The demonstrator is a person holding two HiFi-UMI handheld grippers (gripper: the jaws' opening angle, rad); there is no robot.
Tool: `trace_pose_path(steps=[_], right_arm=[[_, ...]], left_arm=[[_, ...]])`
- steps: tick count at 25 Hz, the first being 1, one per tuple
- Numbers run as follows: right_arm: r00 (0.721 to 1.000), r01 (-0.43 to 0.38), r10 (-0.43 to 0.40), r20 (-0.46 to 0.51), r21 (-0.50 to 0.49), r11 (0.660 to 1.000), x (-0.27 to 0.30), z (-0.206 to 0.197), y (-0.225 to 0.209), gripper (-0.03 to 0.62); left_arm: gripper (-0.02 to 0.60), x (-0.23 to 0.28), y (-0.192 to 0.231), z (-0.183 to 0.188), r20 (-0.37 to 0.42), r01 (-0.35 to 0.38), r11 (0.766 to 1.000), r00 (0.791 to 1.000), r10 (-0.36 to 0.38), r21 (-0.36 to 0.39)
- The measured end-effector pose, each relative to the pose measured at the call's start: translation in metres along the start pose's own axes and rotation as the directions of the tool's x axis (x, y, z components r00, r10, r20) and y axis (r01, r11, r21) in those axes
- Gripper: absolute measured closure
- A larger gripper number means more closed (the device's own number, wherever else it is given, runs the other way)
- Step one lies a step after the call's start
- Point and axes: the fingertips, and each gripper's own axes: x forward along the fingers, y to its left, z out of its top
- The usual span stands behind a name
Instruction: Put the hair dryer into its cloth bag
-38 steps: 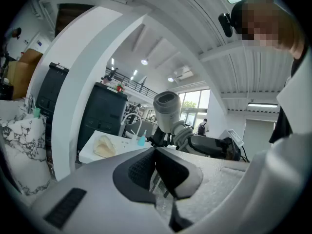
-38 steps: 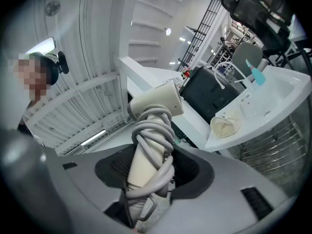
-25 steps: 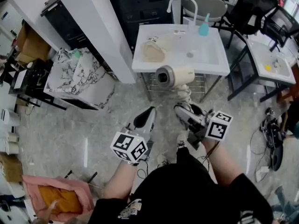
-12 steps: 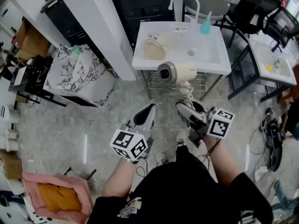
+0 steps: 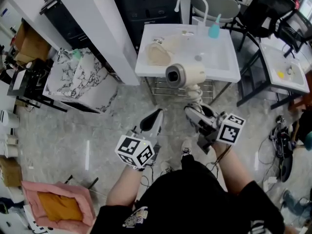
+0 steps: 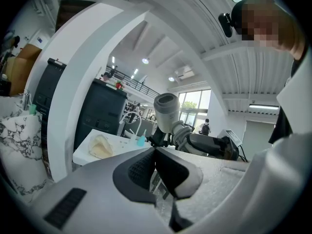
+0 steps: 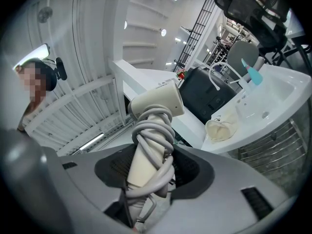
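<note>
A cream hair dryer (image 5: 184, 75) with its grey cord wound round the handle (image 7: 148, 152) is held upright, barrel toward me. My right gripper (image 5: 195, 112) is shut on that wrapped handle, in front of the white sink unit (image 5: 229, 71). The cream cloth bag (image 5: 157, 54) lies crumpled on the sink unit's left part; the bag (image 7: 222, 127) also shows in the right gripper view and the bag (image 6: 100, 146) in the left gripper view. My left gripper (image 5: 151, 120) is shut with nothing in it, left of the dryer, over the floor.
The sink unit has a white tap (image 5: 190, 1) and a teal bottle (image 5: 213, 28) at its back. A white column (image 5: 102, 30) rises to its left, with a marble-patterned cloth heap (image 5: 83, 79) beside it. A pink bag (image 5: 56, 206) lies at lower left, cables (image 5: 282, 145) at right.
Both grippers and the dryer have edged a little closer to the sink unit. The grip on the handle is unchanged.
</note>
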Motion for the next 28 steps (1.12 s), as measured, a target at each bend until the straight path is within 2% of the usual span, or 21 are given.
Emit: trace_pose_path(steps=[17, 28], right_arm=[[0.999, -0.028, 0.029, -0.035, 0.02, 0.999, 0.022, 0.057, -0.07, 0.377], [0.997, -0.064, 0.065, -0.052, 0.02, 0.998, 0.02, 0.094, -0.107, 0.377]], left_arm=[[0.579, 0.082, 0.027, 0.02, 0.014, -0.055, 0.998, 0.998, 0.055, -0.009], [0.578, 0.129, 0.027, 0.032, 0.045, -0.091, 0.996, 0.995, 0.09, 0.008]])
